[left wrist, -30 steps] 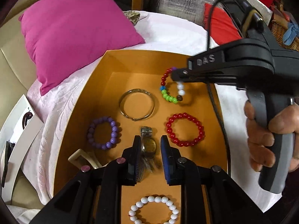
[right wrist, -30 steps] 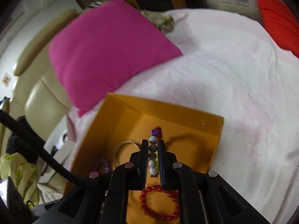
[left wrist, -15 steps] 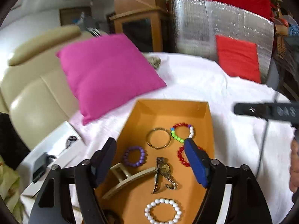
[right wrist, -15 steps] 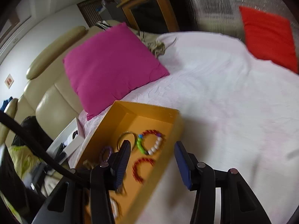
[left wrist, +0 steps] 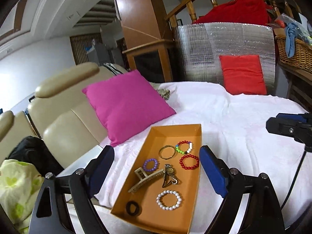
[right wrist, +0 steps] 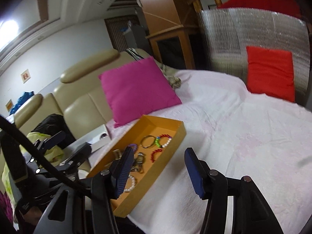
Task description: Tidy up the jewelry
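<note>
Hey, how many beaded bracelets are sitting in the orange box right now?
4. The multicolored bracelet is at the far end, the red bracelet just nearer, the purple bracelet to its left, and the white bracelet nearest the camera. None looks hidden.

An orange-tan tray (left wrist: 197,195) holds a dark red bead bracelet (left wrist: 189,162), a purple bead bracelet (left wrist: 150,165), a white bead bracelet (left wrist: 169,199), a mixed bracelet (left wrist: 184,147) of red, green, blue and white beads, a black hair tie (left wrist: 133,208) and a beige hair claw (left wrist: 145,179). The bedcover (left wrist: 243,120) is pale pink-white. One cushion (left wrist: 126,105) is magenta, another cushion (left wrist: 242,74) red. The gripper pads (left wrist: 212,173) are blue.
</note>
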{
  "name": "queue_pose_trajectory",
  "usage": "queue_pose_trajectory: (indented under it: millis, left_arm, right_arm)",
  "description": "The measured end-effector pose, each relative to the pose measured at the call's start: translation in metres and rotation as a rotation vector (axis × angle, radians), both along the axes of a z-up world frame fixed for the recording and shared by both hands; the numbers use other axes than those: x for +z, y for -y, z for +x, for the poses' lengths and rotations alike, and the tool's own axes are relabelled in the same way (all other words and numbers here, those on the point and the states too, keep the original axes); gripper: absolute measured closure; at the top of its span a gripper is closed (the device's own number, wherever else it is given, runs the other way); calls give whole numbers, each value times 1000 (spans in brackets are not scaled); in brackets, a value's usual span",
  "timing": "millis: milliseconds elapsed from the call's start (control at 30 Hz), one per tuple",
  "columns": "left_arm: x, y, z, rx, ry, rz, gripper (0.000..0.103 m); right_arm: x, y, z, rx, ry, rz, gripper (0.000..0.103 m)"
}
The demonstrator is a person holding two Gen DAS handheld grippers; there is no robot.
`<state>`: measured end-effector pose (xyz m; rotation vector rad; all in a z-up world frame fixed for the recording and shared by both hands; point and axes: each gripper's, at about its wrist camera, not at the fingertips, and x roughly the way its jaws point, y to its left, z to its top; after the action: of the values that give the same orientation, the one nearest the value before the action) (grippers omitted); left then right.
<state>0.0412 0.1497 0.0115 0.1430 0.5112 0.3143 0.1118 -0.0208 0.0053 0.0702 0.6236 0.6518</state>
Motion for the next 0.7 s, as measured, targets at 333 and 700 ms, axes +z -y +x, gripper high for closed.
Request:
queue_pose_trajectory:
  millis: [333, 700]
  left_arm:
    - [34, 6, -47, 24, 69, 36, 13]
    - [49, 0, -74, 65, 104, 52, 8]
  right_arm:
    - [25, 11, -69, 22, 97, 29, 45]
    - [40, 14, -110, 39, 148, 51, 44]
